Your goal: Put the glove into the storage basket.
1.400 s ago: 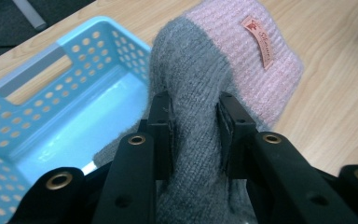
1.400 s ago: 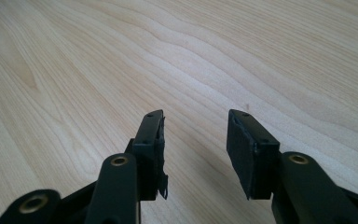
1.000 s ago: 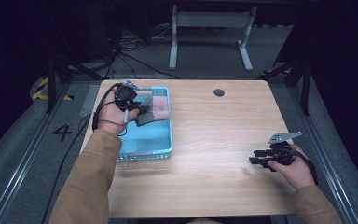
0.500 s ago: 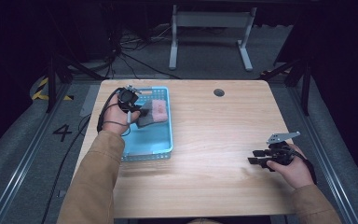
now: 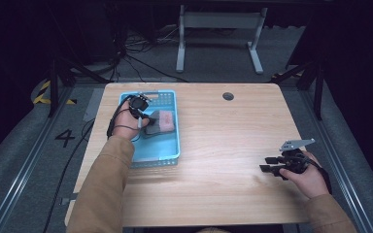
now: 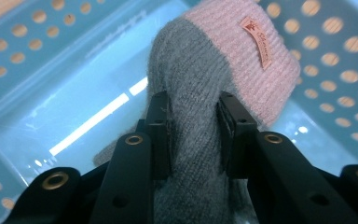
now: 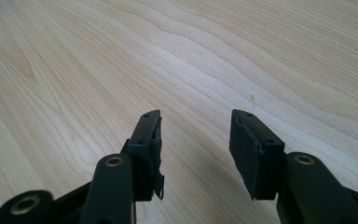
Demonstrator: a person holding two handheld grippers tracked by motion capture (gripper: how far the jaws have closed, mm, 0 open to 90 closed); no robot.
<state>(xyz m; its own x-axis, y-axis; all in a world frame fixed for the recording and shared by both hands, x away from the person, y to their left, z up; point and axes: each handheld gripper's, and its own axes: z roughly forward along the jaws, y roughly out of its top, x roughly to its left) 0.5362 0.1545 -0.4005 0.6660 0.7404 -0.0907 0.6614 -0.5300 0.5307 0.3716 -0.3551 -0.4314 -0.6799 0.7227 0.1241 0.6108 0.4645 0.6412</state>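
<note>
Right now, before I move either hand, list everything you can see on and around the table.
Basket: one, light blue, perforated walls, far-left part of the table.
Knitted item: one, grey with a pink cuff and small label, inside the basket, its grey part pinched between the left jaws.
Table: one, light wood, with a dark round hole near the far edge.
Desk frame: one, pale grey, on the floor beyond the table.
Floor marking: a "4", left of the table.
Left gripper: black, shut on the knitted item, over the basket.
Right gripper: black, open, low over bare wood at the near right.
</note>
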